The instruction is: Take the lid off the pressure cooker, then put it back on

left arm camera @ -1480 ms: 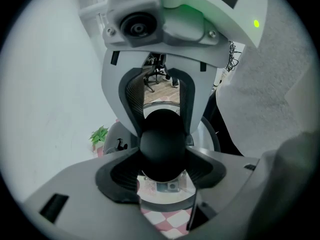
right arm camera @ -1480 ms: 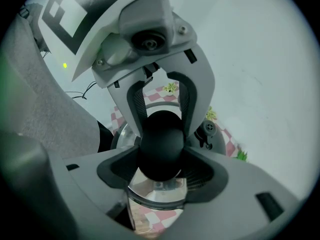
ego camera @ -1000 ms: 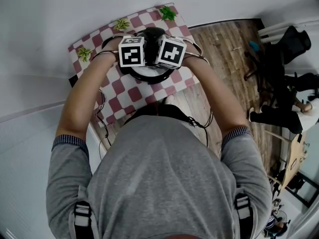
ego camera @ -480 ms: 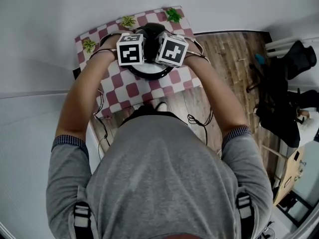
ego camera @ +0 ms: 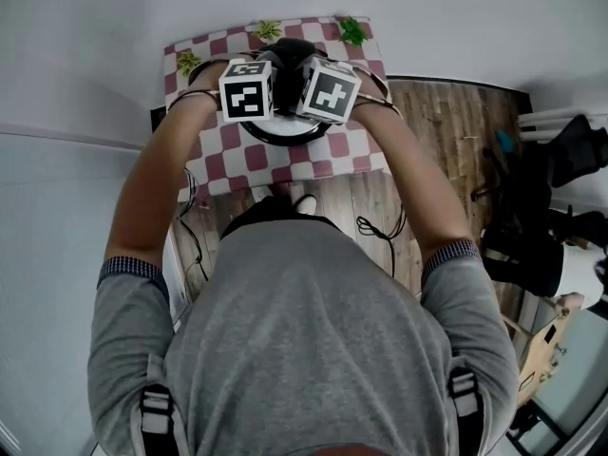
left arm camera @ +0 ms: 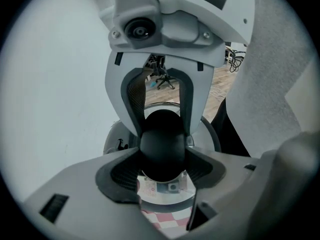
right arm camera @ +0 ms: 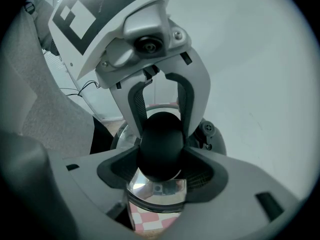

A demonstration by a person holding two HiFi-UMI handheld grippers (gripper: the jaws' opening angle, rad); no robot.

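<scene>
Red-and-white checked cloth [ego camera: 218, 164] is noted over a small table set against the pale wall. On it stands the pressure cooker [ego camera: 281, 139]; in the head view only its dark round rim is seen, below the two marker cubes.

The lid [left arm camera: 165, 190] is recorded as a shiny metal disc directly under the grippers, above the cooker and the cloth. In both gripper views its near edge is seen with checked cloth showing straight below it, so it is judged to be raised, or at least tipped free of the pot on that side. Full clearance all round cannot be confirmed.

The black knob [left arm camera: 161, 146] on top of the lid is gripped from opposite sides. The left gripper [left arm camera: 162, 159] is clamped on it, dark pads [left arm camera: 122, 171] pressed against the knob's flanks. The right gripper [right arm camera: 161, 161] is clamped on the same knob, facing the left one. Both sets of jaws are held fairly wide by the knob's girth.

Small green plants [ego camera: 353, 31] are noted along the far edge of the cloth, well clear of the work.

Progress, as judged: the grasp is made and the removal is under way, not yet shown as complete. Carrying the lid clear, then lowering and seating it back on the pot, remain to be done.
</scene>
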